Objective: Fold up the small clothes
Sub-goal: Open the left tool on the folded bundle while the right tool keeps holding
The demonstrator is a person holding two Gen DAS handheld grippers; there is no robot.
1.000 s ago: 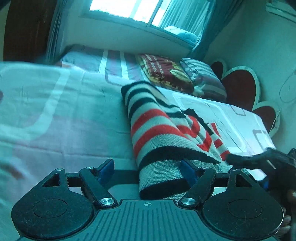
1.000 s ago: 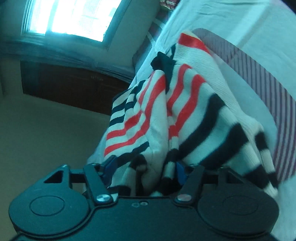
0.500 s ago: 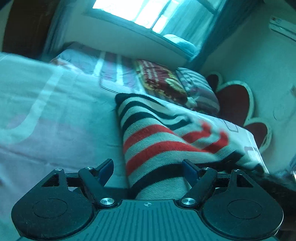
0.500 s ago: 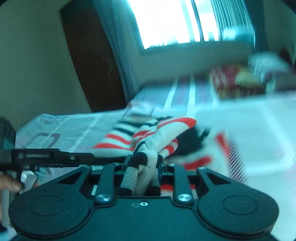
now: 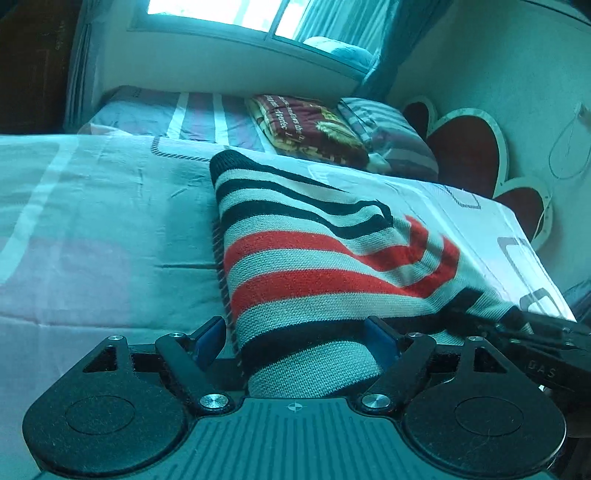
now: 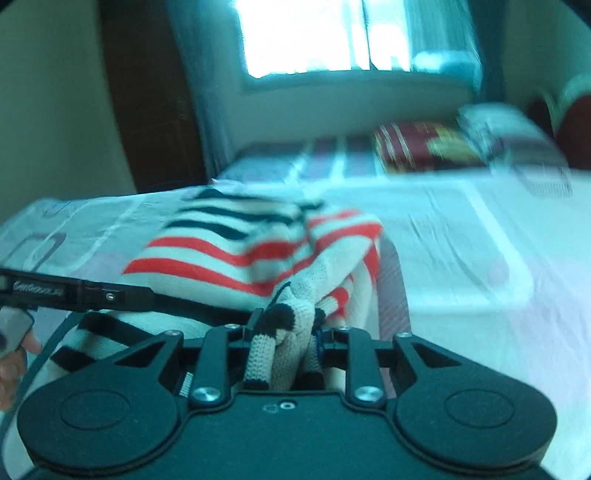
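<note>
A small knitted sweater (image 5: 314, 266) with red, black and cream stripes lies on the bed (image 5: 92, 229). Its near end runs between the wide-apart fingers of my left gripper (image 5: 295, 338), which is open. In the right wrist view the sweater (image 6: 236, 251) lies on the bed (image 6: 461, 251), and my right gripper (image 6: 286, 334) is shut on a bunched edge of it. The right gripper also shows at the right edge of the left wrist view (image 5: 532, 332). The left gripper shows as a black bar at the left of the right wrist view (image 6: 85, 295).
A folded maroon blanket (image 5: 306, 129) and a striped pillow (image 5: 388, 136) lie at the far end of the bed under a window (image 5: 229, 14). A heart-shaped headboard (image 5: 469, 147) stands on the right. A dark wooden door (image 6: 147, 92) is on the left.
My right gripper has closed on the sweater's bunched edge and swung it over toward the left gripper. The sweater now lies flatter and wider. My left gripper has stayed open around its near end.
</note>
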